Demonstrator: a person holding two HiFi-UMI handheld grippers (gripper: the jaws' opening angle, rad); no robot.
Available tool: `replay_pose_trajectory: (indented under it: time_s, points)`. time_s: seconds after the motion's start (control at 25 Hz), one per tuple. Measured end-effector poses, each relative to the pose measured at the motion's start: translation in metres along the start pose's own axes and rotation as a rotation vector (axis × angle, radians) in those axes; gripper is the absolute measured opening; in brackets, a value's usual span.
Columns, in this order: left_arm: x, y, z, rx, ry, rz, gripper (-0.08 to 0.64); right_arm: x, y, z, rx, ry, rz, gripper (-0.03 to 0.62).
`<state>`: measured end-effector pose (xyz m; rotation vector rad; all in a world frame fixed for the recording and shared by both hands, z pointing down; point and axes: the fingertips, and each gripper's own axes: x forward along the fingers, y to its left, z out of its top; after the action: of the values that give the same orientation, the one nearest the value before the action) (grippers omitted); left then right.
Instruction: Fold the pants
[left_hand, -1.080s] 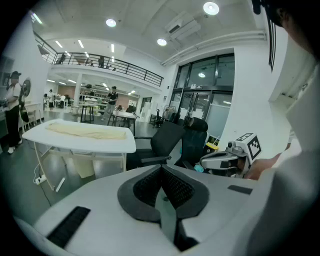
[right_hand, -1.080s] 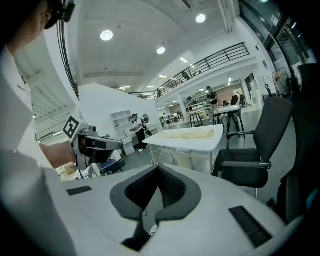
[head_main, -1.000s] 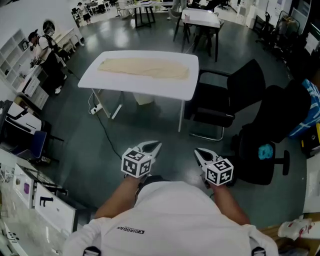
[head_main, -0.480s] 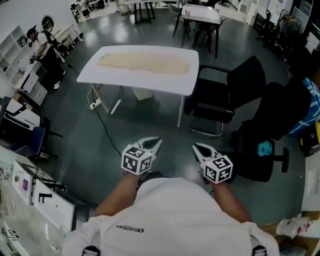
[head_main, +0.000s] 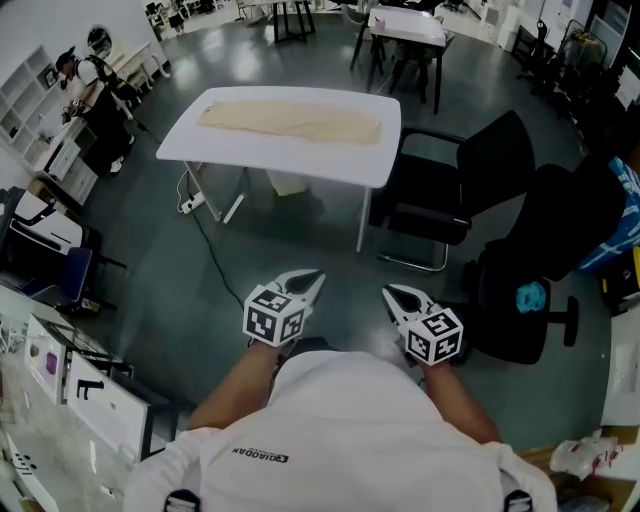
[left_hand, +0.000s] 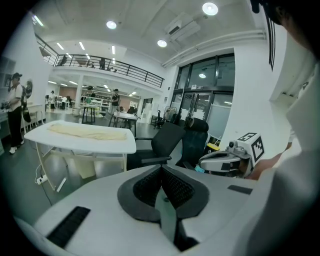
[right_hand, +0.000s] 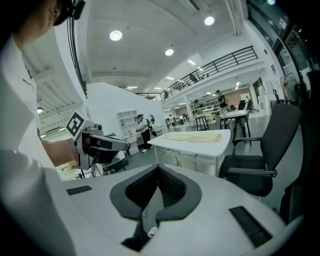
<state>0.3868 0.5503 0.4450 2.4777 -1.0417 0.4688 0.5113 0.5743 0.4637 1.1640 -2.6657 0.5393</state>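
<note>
Since a second ago the white table (head_main: 300, 172) sits slightly higher in the head view. The right gripper (head_main: 396, 294) has crept a little toward 12 o'clock, and the left gripper (head_main: 307, 280) has barely moved.

Both grippers hang near 6 o'clock, close to my body. Each has its jaws pressed together with nothing between them.

The pants (head_main: 290, 123), pale cream, lie stretched lengthwise on the table at 12 o'clock, well apart from both grippers. A black chair (head_main: 452, 190) stands at about 2 o'clock, just beside the table.

Progress, as I judge it: nothing is done and no fold is visible. I have yet to approach, open the jaws, take an edge and make the folds.
</note>
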Motion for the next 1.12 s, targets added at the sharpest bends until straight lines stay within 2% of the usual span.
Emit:
replay_pose_trajectory:
  time_s: [0.4,0.84,1.12]
  points:
    - [-0.003,-0.004,0.002,0.011,-0.007,0.01,0.028,-0.001,-0.005,0.001,0.025,-0.007,-0.004,0.018]
    - [0.004,0.013,-0.004,-0.013,0.009,0.016,0.028,0.014,-0.017,0.001,0.039,0.002,-0.021,0.017]
    - [0.023,0.03,0.009,-0.015,0.008,-0.005,0.028,0.031,-0.033,0.003,0.044,0.028,-0.034,0.018]
